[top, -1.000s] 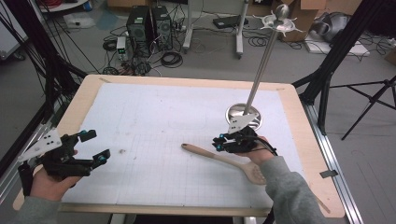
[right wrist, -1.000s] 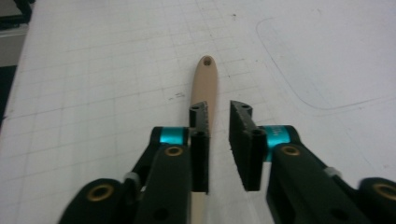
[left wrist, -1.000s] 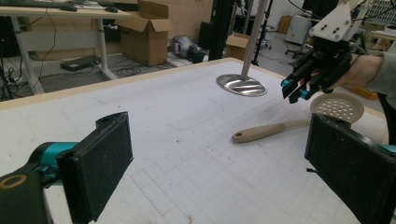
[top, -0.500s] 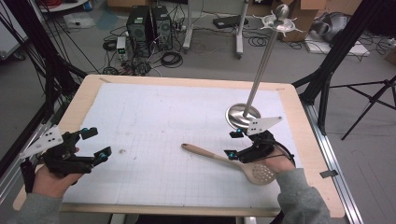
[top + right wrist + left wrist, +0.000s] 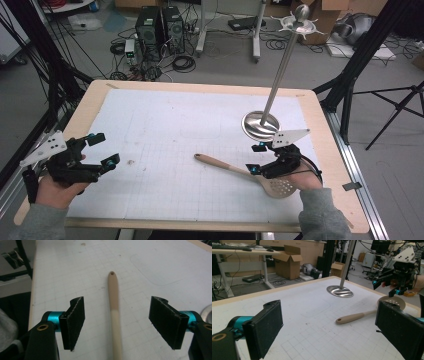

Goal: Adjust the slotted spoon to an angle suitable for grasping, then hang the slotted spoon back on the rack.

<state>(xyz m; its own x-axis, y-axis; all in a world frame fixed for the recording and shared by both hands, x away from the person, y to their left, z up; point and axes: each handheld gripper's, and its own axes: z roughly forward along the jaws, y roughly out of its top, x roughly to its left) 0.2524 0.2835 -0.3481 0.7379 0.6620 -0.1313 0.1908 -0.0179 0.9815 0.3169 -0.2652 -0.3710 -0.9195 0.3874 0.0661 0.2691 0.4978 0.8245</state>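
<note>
Right gripper (image 5: 256, 158): jaws spread, straddling the beige wooden slotted spoon (image 5: 240, 171) handle.
Left gripper (image 5: 102, 149): jaws spread, empty, at 8 o'clock.
Polished steel stand (image 5: 261, 125): at 2 o'clock.

1. Premises: a lab or workshop.
2. Evidence: beyond the table (image 5: 90, 102), computer towers (image 5: 159, 26) and loose cables (image 5: 182, 62) lie on the floor.
3. Cardboard boxes (image 5: 288, 261) stand behind it.
</note>
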